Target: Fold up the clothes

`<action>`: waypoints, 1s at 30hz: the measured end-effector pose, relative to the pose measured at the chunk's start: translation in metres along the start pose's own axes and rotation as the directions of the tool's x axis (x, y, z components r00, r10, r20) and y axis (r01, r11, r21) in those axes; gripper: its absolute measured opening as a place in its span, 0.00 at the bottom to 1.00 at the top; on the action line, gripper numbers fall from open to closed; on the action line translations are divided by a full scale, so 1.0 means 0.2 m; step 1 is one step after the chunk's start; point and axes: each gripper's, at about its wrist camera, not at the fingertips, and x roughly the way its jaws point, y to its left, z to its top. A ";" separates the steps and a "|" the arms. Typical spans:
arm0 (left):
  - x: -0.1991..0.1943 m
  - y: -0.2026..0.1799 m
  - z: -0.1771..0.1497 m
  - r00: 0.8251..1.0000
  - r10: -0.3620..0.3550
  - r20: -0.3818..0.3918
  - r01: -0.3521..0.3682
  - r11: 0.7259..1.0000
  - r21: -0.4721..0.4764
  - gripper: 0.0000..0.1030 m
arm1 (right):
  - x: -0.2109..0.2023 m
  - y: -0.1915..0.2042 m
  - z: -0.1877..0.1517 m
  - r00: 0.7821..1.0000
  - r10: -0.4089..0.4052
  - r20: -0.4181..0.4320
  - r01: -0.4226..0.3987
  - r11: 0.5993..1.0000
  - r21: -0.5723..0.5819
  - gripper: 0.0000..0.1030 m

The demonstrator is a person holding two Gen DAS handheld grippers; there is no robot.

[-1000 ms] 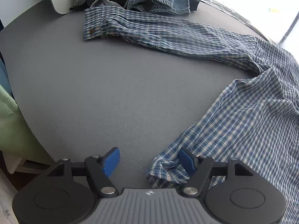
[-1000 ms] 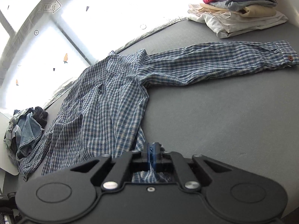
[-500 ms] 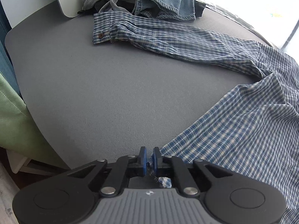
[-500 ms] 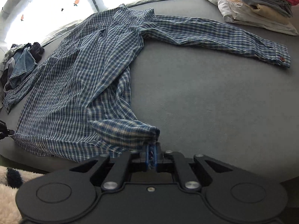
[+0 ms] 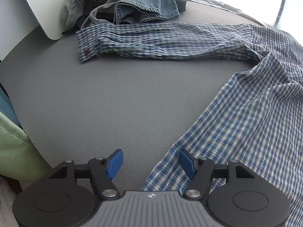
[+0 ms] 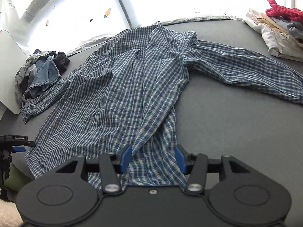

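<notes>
A blue plaid shirt (image 6: pixel 123 85) lies spread on the grey table (image 5: pixel 94 98), collar at the far side and sleeves out to both sides. My left gripper (image 5: pixel 151 162) hovers at the shirt's lower left hem corner (image 5: pixel 170 162). Its jaws are opening, and the corner lies loose between the pads, beside the right one. My right gripper (image 6: pixel 153 158) is at the lower right hem. Its jaws are also opening, with bunched hem fabric (image 6: pixel 153 162) slack between the pads. The left sleeve (image 5: pixel 161 39) stretches toward a buttoned cuff.
A heap of denim and grey clothes (image 5: pixel 132 5) rests on a white board (image 5: pixel 36 13) at the far left. Folded clothes (image 6: pixel 280 30) are stacked at the far right. Green fabric (image 5: pixel 15 147) hangs past the table's left edge. A bright window runs along the far side.
Half a second ago both grippers were shut on the shirt's hem; both have since opened and let it go. The lifted right hem has dropped onto the table.
</notes>
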 end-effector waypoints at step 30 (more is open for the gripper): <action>-0.30 0.13 0.06 0.993 -0.046 0.107 0.061 0.987 -0.150 0.39 | -0.03 -0.26 0.13 0.923 -0.378 0.076 0.363 0.919 0.156 0.62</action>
